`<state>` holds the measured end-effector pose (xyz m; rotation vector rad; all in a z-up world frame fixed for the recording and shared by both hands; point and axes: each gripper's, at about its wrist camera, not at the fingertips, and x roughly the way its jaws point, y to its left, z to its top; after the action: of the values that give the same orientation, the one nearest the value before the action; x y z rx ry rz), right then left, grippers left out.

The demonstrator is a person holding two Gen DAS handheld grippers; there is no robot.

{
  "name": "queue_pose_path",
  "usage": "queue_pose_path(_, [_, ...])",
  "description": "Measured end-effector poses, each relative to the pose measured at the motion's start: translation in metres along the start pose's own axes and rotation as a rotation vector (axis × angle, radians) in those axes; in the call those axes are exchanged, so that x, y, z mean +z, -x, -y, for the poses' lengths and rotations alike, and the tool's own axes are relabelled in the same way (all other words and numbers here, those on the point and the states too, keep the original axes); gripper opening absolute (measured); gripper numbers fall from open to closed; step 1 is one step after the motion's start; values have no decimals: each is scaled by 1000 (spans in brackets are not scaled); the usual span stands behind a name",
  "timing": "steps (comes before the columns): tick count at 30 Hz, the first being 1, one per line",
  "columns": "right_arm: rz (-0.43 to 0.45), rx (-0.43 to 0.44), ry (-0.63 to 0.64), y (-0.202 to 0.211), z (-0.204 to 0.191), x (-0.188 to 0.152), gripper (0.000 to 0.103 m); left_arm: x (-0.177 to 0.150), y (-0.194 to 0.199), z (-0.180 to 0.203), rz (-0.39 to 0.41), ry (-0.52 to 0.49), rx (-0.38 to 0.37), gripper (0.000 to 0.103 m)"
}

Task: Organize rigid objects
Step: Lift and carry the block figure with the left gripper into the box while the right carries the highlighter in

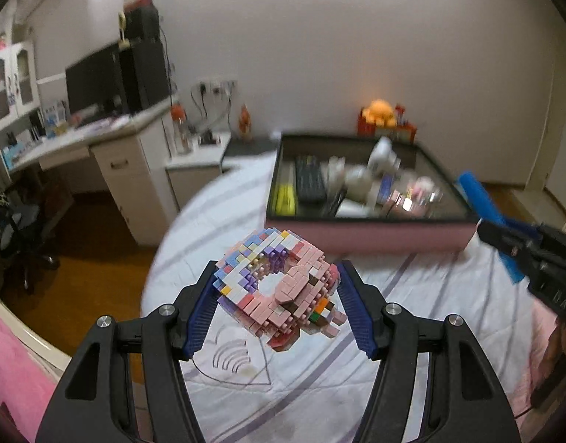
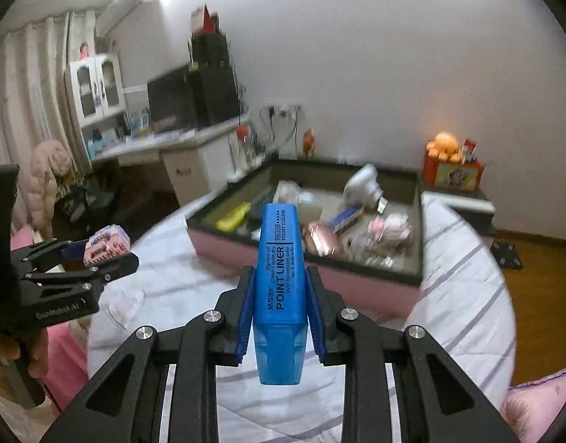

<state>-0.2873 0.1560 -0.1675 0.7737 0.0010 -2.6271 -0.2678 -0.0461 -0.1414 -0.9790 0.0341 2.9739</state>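
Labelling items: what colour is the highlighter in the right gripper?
Blue highlighter, clearest in the right wrist view.

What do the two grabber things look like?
Both look alike. The left gripper and the right gripper have black, angular linkage arms with triangular cut-outs, round silver pins and ribbed blue pads on the fingers. Seen from the side, the left one has white lettering on its body.

Left hand-held gripper [image 1: 277, 288] clamped — right hand-held gripper [image 2: 281, 295] clamped.
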Motion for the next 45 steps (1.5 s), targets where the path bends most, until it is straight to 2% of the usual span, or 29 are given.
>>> queue_pose_path(5, [70, 35, -8, 30, -2, 16, 27, 24, 48, 15, 126, -21, 1, 64])
queue_pose_path(11, [185, 16, 17, 79, -10, 35, 27, 39, 96, 28, 237, -56, -13, 64])
queue_pose_path(18, [301, 14, 54, 123, -24, 48, 27, 51, 132, 32, 325, -52, -16, 64])
queue_pose_path(25, [344, 11, 85, 143, -36, 58, 27, 60, 161, 34, 403, -68, -10, 64])
queue_pose_path(34, [359, 11, 106, 146, -42, 67, 27, 71, 167, 34, 442, -77, 1, 64])
queue_pose_path(45, [335, 23, 102, 133, -34, 76, 27, 86, 139, 46, 393, -105, 39, 64])
